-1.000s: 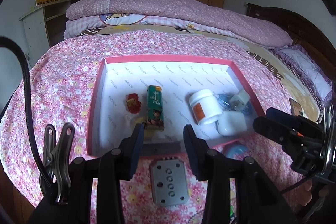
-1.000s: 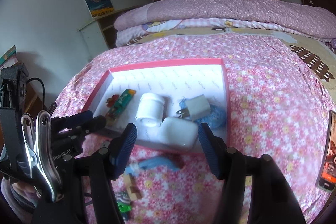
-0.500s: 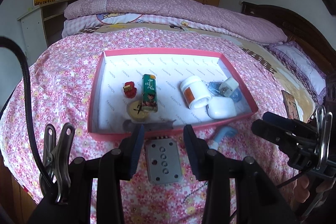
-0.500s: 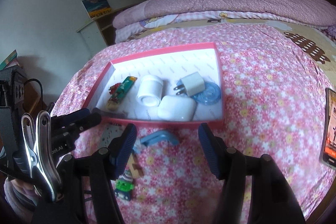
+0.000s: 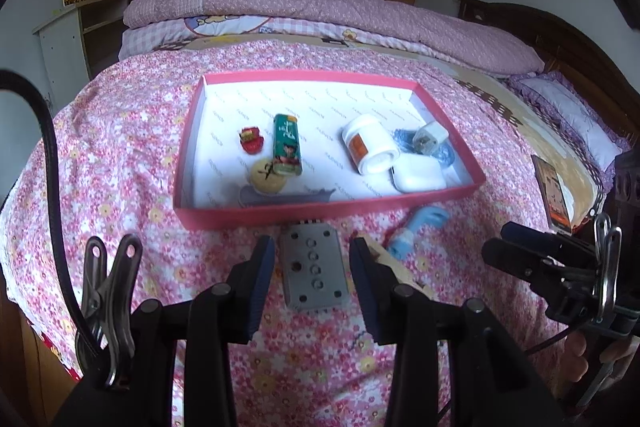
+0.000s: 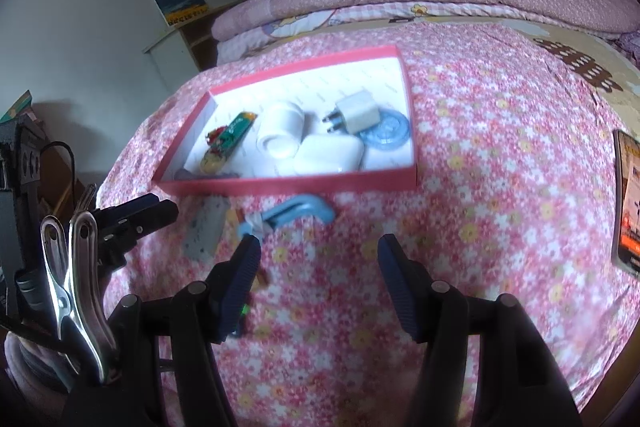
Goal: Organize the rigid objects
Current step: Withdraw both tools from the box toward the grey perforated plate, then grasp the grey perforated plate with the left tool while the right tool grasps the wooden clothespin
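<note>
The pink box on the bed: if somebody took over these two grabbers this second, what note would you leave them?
Left gripper: open, empty, jaws either side of the grey block on the bedspread, not pressing on it.
Right gripper: open, empty, above bare bedspread.
Already in the pink box: green tube, red toy, white jar, white case, charger plug.
Outside the box, in front of it: grey block, blue clamp, a small wooden piece.
Left to do: probably box those three.
</note>
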`<state>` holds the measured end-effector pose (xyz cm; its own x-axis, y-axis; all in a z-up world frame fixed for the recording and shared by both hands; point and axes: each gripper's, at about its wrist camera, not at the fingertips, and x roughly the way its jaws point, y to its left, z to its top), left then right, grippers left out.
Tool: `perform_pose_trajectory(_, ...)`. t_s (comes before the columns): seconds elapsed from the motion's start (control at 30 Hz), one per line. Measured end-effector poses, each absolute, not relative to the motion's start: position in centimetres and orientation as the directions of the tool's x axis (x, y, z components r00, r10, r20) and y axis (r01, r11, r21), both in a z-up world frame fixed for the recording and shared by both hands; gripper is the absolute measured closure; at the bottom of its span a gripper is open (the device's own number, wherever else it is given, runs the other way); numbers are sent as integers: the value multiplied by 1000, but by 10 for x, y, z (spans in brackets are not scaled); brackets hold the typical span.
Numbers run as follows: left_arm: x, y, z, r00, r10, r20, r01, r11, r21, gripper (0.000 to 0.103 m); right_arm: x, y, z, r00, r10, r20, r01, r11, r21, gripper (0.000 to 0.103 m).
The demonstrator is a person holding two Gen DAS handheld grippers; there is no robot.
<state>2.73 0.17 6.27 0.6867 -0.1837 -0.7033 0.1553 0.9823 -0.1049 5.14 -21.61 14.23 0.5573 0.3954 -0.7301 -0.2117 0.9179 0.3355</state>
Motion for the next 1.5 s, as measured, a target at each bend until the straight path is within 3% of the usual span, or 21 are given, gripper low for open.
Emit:
perform_pose_trajectory(0.57,34,-12,35,627,-187,-756,160,981,-110,62,44,-218,117,509,404,-760,-192,914,358,41)
perform_pose_trajectory(1.03,32,-20,31,660,-108,-743,138,990,-21,60,41,-216,109,516,398,-759,-207,917,341,41)
perform_pose_trajectory(1.23,38,-18,22,641,-97,-761,105,994,-39,53,39,-216,109,526,401,-750,-214,916,340,40)
perform_pose_trajectory(1.5,38,-28,20,668,-66,-741,113,993,13,55,36,-218,108,536,424,-731,-221,905,363,37)
